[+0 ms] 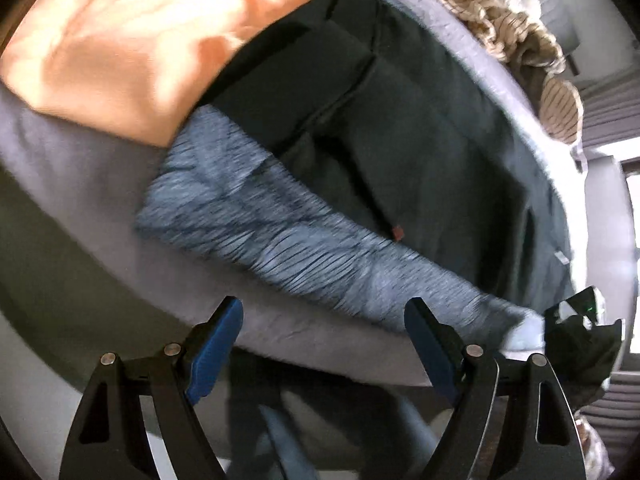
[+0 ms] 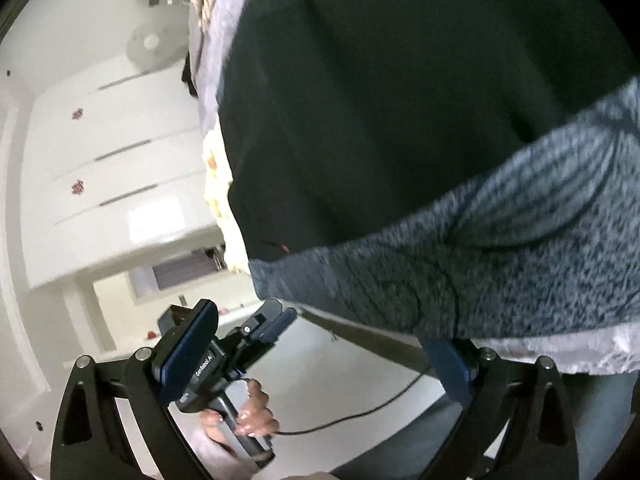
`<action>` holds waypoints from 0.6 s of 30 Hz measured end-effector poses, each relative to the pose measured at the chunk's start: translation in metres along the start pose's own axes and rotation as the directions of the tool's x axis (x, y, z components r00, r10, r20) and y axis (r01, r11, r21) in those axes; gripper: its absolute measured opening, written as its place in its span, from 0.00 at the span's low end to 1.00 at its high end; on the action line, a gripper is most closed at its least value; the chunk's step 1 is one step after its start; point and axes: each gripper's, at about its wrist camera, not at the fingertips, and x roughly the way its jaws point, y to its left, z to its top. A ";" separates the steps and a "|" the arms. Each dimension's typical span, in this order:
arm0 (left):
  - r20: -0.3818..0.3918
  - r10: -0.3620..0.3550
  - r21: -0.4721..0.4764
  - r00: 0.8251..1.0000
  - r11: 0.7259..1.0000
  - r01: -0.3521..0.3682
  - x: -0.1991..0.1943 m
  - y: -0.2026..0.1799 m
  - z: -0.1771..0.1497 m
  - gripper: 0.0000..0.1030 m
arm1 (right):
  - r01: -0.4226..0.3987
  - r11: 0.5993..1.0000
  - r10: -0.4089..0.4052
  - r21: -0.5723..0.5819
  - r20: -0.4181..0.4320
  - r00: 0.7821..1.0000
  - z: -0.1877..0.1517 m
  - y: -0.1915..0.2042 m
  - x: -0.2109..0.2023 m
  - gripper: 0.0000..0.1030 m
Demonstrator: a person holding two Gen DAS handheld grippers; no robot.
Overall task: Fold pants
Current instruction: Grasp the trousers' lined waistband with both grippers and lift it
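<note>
Blue-grey heathered pants [image 1: 256, 224] lie in a long band along the near edge of the bed, partly over a black garment [image 1: 400, 128]. In the right wrist view the pants [image 2: 500, 264] run across the right side over the same black garment [image 2: 380, 100]. My left gripper [image 1: 324, 344] is open and empty, just short of the pants' near edge. My right gripper [image 2: 320, 356] is open, its right finger [image 2: 448, 368] at the pants' lower edge. The left gripper [image 2: 248, 336] shows in the right wrist view, held by a hand.
An orange cloth [image 1: 132, 48] lies at the far left of the grey bed sheet [image 1: 80, 160]. A beige striped garment [image 1: 516, 36] lies at the far right. White wardrobe doors [image 2: 104, 160] and a black cable [image 2: 360, 412] on the floor show beyond the bed.
</note>
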 end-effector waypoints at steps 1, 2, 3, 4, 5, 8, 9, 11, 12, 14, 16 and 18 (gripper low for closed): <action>0.005 -0.028 0.004 1.000 1.000 0.028 0.002 -0.005 0.004 0.82 | -0.010 1.000 0.010 -0.005 0.019 1.000 0.002 0.004 -0.001 0.96; 0.006 -0.053 0.015 0.999 0.998 0.053 0.004 -0.009 0.005 0.82 | -0.024 1.000 0.025 -0.010 0.037 0.999 0.003 0.009 -0.006 0.96; 0.005 -0.075 0.025 0.997 0.997 0.075 0.005 -0.013 0.009 0.82 | -0.041 0.999 0.042 -0.021 0.054 0.998 0.003 0.013 -0.013 0.96; 0.000 -0.105 0.038 0.995 0.994 0.105 0.009 -0.018 0.011 0.82 | -0.060 0.997 0.063 -0.041 0.072 0.995 0.005 0.017 -0.021 0.96; -0.010 -0.128 0.039 0.992 0.991 0.129 0.013 -0.022 0.012 0.82 | -0.069 0.996 0.073 -0.055 0.079 0.994 0.006 0.023 -0.021 0.96; -0.035 -0.172 0.006 0.985 0.985 0.172 0.025 -0.026 0.018 0.82 | -0.084 0.993 0.091 -0.084 0.086 0.992 0.008 0.025 -0.031 0.96; -0.028 -0.178 -0.012 0.984 0.984 0.178 0.026 -0.025 0.021 0.82 | -0.083 0.993 0.090 -0.084 0.083 0.993 0.005 0.023 -0.031 0.96; -0.006 -0.202 -0.053 0.979 0.978 0.201 0.023 -0.021 0.025 0.81 | -0.051 0.996 0.058 -0.079 0.088 0.994 0.001 0.014 -0.038 0.96; 0.010 -0.216 -0.065 0.976 0.974 0.216 0.021 -0.021 0.030 0.77 | -0.029 0.997 0.037 -0.073 0.099 0.994 0.001 0.008 -0.041 0.96; 0.008 -0.213 -0.051 0.977 0.976 0.213 0.019 -0.024 0.037 0.72 | 0.021 0.999 -0.015 -0.037 0.145 0.989 -0.004 -0.011 -0.060 0.96; -0.002 -0.194 -0.024 0.981 0.981 0.194 0.022 -0.028 0.043 0.66 | 0.039 0.999 -0.042 0.018 0.203 0.978 -0.007 -0.033 -0.083 0.96; -0.021 -0.149 0.006 0.989 0.989 0.150 0.026 -0.025 0.047 0.53 | 0.017 0.998 -0.032 0.062 0.258 0.966 -0.009 -0.050 -0.105 0.96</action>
